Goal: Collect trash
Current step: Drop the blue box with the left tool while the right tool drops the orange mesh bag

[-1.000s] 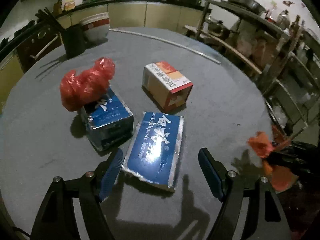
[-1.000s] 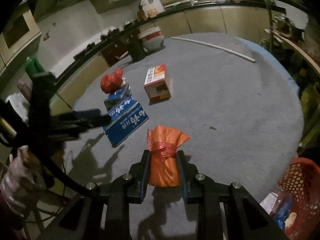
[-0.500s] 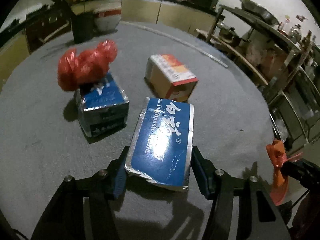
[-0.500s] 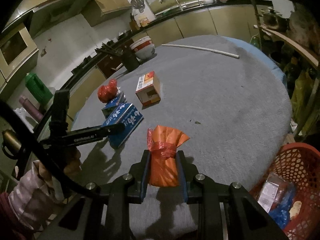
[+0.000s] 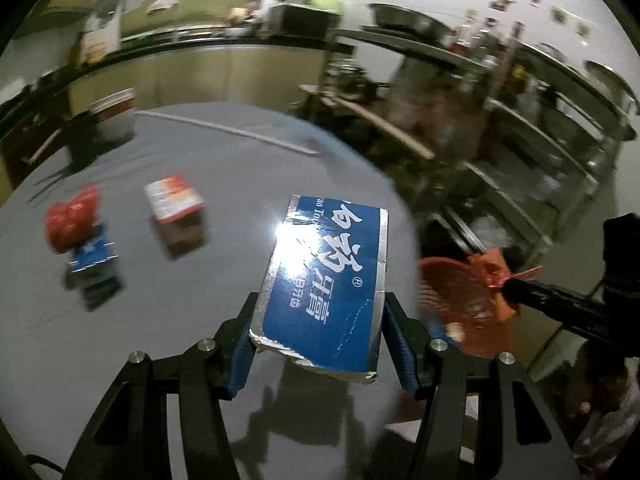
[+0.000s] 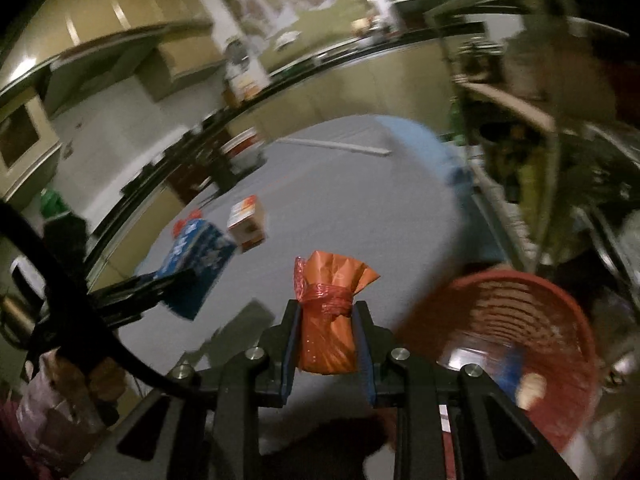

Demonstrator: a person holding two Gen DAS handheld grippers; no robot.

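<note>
Blue-and-silver toothpaste box (image 5: 326,284) is pinched across its width in the left gripper (image 5: 316,350), its long end jutting forward past the pads and off the grey worktop (image 5: 200,320). Far to that gripper's left, three pieces of trash remain on the worktop: a red plastic bag (image 5: 70,222) resting against a smaller blue box (image 5: 94,258), and a white-and-red carton (image 5: 176,208) just beyond them. To its right, past the worktop's edge, sits the red mesh basket (image 5: 460,300).

From the right wrist view, the right gripper (image 6: 326,344) is pressed tight on an orange tied bag (image 6: 328,320), with the basket (image 6: 520,344) low to its right and already holding a few items.

Both loads look headed for the basket at once, so the grippers could crowd or knock each other over its rim. The toothpaste box is held only near one end; a quick swing might lever it loose so it falls short onto the floor. The soft bag could snag a pad on release.

A second ago the left gripper stood spread around the toothpaste box lying flat on the worktop; now it grips it aloft. The right gripper, gripping the bag throughout, has swung towards the basket, which now fills far more of its view.
</note>
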